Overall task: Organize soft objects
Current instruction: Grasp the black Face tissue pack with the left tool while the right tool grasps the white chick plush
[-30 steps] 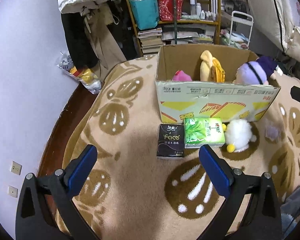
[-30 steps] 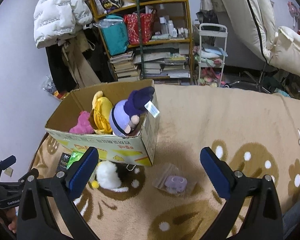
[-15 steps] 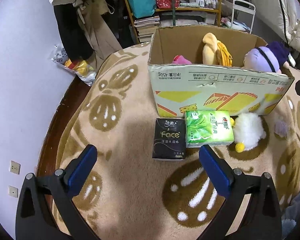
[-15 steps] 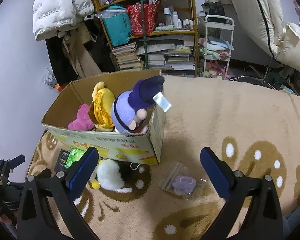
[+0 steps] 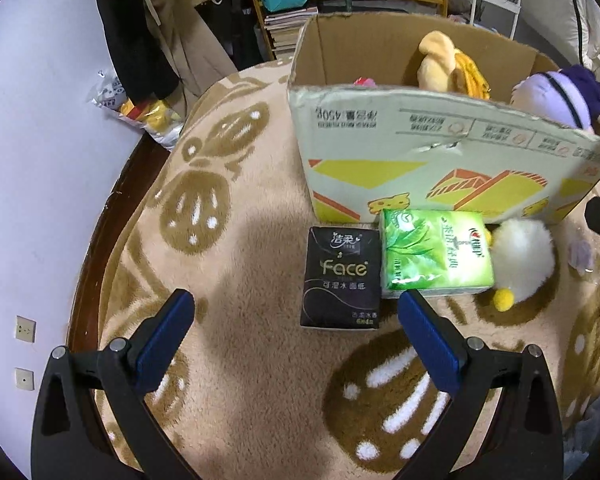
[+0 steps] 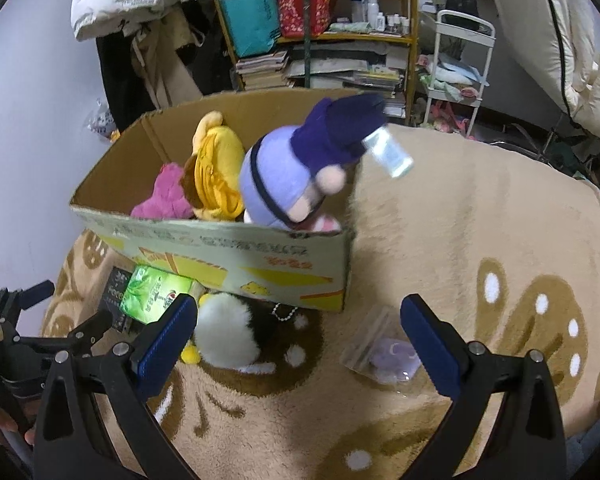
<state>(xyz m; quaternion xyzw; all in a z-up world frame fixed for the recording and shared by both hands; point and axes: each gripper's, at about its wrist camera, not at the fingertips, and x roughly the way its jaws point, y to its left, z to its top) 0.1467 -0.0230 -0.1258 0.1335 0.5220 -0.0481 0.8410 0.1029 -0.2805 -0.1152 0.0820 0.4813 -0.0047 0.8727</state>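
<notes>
Both views have closed in over the last second: my left tool [image 5: 294, 312], spread and empty, now has the black tissue pack [image 5: 341, 276] at 12 o'clock, just beside the green pack [image 5: 434, 251]. My right tool [image 6: 298, 320], also spread, hangs above the white plush [image 6: 227, 335] lying against the cardboard box [image 6: 236, 258]; I judge pickups come next.

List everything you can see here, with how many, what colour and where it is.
cardboard box: one, brown with yellow print, on the blanket
yellow plush: one, inside the box
pink plush: one, inside the box, left of the yellow one
purple plush: one, lilac with dark purple hat, in the box's right corner
black tissue pack: one, in front of the box
green tissue pack: one, right of the black pack
white plush: one, white with yellow bits, right of the green pack
clear bag: one, purple item inside, on the blanket
blanket: one, beige and brown
left hand-held gripper: open
right hand-held gripper: open
</notes>
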